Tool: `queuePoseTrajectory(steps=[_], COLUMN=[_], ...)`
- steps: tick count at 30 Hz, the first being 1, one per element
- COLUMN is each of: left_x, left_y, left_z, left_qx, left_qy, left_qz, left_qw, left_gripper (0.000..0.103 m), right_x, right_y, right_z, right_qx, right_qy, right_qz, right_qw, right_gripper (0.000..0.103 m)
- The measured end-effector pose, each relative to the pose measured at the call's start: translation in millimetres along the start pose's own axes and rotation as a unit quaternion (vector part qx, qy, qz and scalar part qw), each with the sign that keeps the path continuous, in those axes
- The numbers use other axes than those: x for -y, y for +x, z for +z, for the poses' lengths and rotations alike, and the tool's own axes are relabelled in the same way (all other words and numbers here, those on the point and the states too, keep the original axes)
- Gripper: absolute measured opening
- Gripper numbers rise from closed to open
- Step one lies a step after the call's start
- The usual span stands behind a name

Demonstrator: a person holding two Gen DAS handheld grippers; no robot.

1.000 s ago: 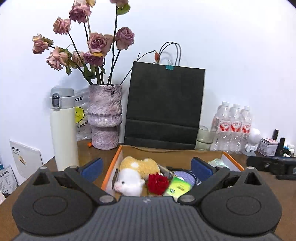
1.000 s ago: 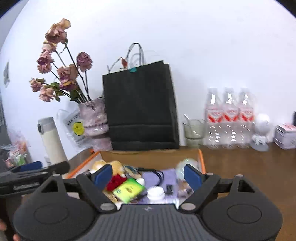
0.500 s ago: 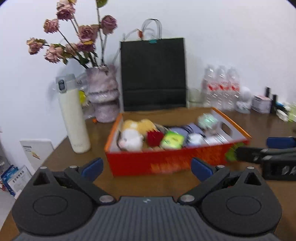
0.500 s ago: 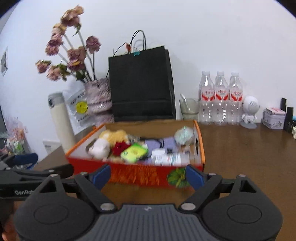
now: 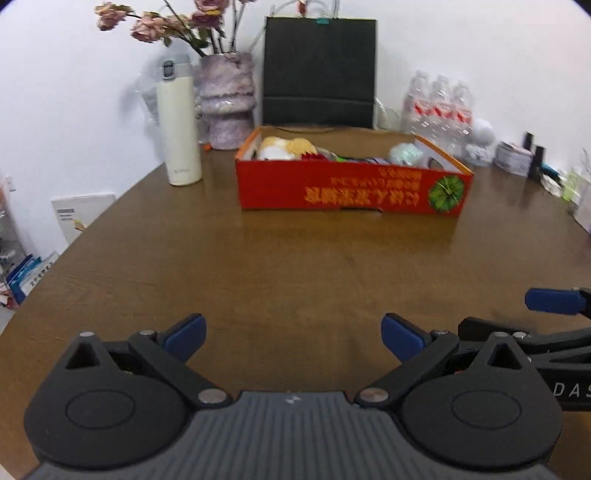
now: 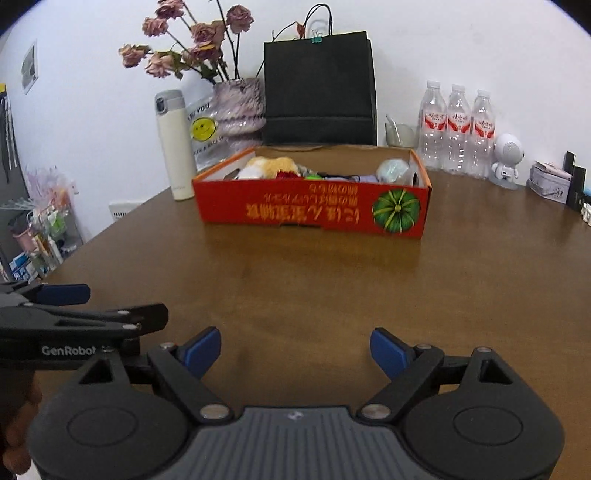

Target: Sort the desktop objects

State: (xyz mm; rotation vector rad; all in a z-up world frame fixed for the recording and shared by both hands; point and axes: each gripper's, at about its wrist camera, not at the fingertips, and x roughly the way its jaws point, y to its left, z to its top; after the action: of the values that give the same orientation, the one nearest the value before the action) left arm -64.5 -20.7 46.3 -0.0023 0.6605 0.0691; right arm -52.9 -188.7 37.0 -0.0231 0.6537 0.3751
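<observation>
While both cameras look across the same brown table [image 5: 295,258], they split the details: the right wrist view gives a crisp read of the three water bottles [image 6: 458,129], the small white robot figure [image 6: 508,158], the smiley-face bag [image 6: 203,129] behind the cream flask [image 6: 173,144] and a cluttered shelf at far left, whereas in the left wrist view those bottles are smeared and the table's right edge dissolves into blur. The red cardboard box [image 6: 314,210], printed with upside-down yellow lettering and a green pumpkin, sits toward the far side of the table, in front of the black paper bag [image 6: 319,88] and well apart from both sets of jaws. The left gripper [image 5: 293,334] has its blue pads spread wide over bare wood, nothing between them; the right gripper [image 6: 295,349] is just as wide apart and just as empty. Each tool pokes into the other's view from the side. Inside the box, a yellow-and-white plush toy [image 6: 266,166], something red and a pale green lump peek above the near wall, but that wall hides the rest and the items between cannot be told apart. The flowers [image 5: 166,22] are cut off at the top in the left view.
</observation>
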Motion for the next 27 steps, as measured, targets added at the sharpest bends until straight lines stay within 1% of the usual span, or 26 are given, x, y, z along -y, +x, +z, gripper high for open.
queuePoseTrajectory(steps=[3, 6, 10, 12, 16, 19, 23, 25, 27], left_x=[-3.3, -4.7, -6.8, -9.7, -10.9, -10.6, -9.7, -12.7, -12.7], left_y=[-1.9, 6.8, 24.5, 33.3, 47.5, 58.3, 64.3, 67.7, 69.2], left_z=[-4.5, -6.3, -7.9, -7.8, -6.1, -2.9, 0.8, 1.4, 1.8], left_qx=[-0.005, -0.011, -0.027, -0.030, -0.034, -0.032, -0.026, -0.023, -0.020], left_qy=[0.006, 0.009, 0.007, 0.002, 0.004, 0.006, 0.010, 0.002, -0.002], left_qz=[-0.014, -0.014, -0.015, -0.015, -0.013, -0.011, -0.007, -0.012, -0.008], left_qw=[0.9999, 0.9998, 0.9995, 0.9994, 0.9993, 0.9994, 0.9996, 0.9997, 0.9998], left_gripper=[0.103, 0.103, 0.103, 0.103, 0.103, 0.103, 0.103, 0.103, 0.103], right_x=[-4.0, -2.6, -0.9, 1.4, 3.6, 1.8, 1.6, 3.1, 4.6], right_y=[-6.0, 0.5, 16.1, 21.8, 32.4, 44.6, 56.2, 60.7, 64.2], right_z=[-11.0, -15.7, -18.5, -19.3, -16.3, -11.7, -4.0, -1.8, 0.4], right_qx=[-0.004, -0.014, -0.029, -0.033, -0.026, -0.026, -0.027, -0.029, -0.027], right_qy=[0.000, 0.017, 0.022, 0.025, 0.022, 0.009, 0.006, 0.006, 0.010], right_qz=[-0.002, 0.002, -0.028, -0.036, -0.048, -0.059, -0.065, -0.069, -0.075], right_qw=[1.000, 1.000, 0.999, 0.998, 0.998, 0.998, 0.998, 0.997, 0.997], right_gripper=[0.090, 0.090, 0.090, 0.090, 0.091, 0.099, 0.102, 0.103, 0.103])
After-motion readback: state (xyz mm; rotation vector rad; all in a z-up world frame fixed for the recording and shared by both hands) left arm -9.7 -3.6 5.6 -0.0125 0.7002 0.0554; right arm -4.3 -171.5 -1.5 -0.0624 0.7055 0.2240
